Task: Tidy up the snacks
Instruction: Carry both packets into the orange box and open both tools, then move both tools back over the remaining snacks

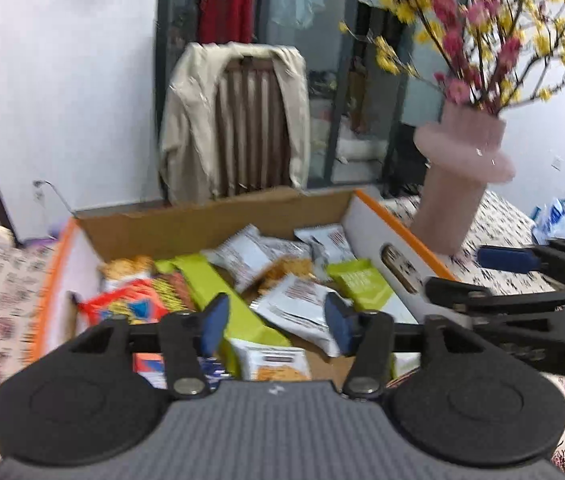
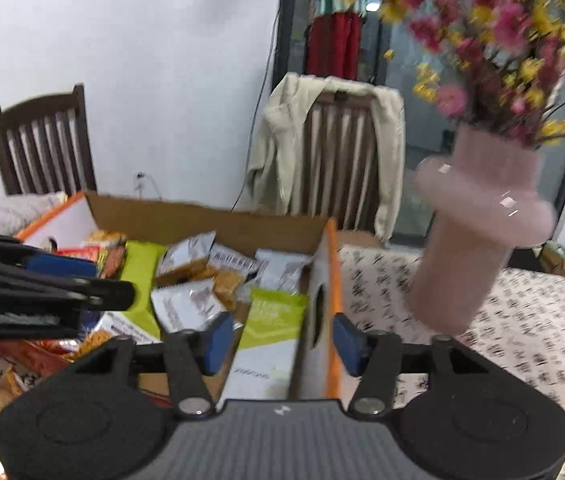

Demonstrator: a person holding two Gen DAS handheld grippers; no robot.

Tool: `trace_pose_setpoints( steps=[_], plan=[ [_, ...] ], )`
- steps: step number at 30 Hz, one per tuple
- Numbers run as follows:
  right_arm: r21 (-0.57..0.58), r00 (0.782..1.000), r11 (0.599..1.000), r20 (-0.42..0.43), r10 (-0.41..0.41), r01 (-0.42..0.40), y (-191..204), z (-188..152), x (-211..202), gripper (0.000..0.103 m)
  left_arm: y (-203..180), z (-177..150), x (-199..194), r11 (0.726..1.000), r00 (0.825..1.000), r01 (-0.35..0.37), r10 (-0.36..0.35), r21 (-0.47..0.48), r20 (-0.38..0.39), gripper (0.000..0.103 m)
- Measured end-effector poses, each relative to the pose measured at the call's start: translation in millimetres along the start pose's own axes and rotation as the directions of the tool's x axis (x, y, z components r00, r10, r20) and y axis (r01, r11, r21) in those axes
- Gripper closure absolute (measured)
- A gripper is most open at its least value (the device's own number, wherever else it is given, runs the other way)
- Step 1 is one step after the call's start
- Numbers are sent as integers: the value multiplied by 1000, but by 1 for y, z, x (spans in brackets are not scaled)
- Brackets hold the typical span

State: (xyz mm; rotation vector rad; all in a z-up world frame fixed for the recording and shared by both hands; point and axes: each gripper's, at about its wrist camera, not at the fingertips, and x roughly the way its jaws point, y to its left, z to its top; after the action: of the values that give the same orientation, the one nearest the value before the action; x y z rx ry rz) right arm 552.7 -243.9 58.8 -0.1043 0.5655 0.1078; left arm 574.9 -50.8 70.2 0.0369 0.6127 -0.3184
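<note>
Up front in the left wrist view, the left gripper [image 1: 276, 326] hangs over a cardboard box [image 1: 210, 220] of snack packets [image 1: 302, 308], jaws apart with nothing between them. A lime-green packet [image 1: 218, 284] lies just beyond. The right gripper [image 1: 498, 268] reaches in from the right, near a pink vase [image 1: 458, 184].

From the right wrist view, the right gripper [image 2: 280, 338] straddles the box's right wall [image 2: 320, 312], jaws open, pads not touching it. The left gripper [image 2: 62, 280] enters at left.

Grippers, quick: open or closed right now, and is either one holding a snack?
Left gripper: open, holding nothing.
Right gripper: open, holding nothing.
</note>
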Motion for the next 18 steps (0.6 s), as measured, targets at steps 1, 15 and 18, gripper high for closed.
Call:
trace_pose_setpoints(
  steps=[1,15,18],
  plan=[
    [2,1000,1000,14,5,-5,-2,2,-9,38,3,1,-10,1000,1000,-17,17,-7,6,40],
    [19,982,993,149,112,-117,-12,-14,-152,18,0,-60,-196,989,972,-143,146,-30,183,2],
    [-1,975,987,157,159,-161,-8,-33,-177,13,-5,-83,-229,986,968,-162,164,-27,189,1]
  ],
)
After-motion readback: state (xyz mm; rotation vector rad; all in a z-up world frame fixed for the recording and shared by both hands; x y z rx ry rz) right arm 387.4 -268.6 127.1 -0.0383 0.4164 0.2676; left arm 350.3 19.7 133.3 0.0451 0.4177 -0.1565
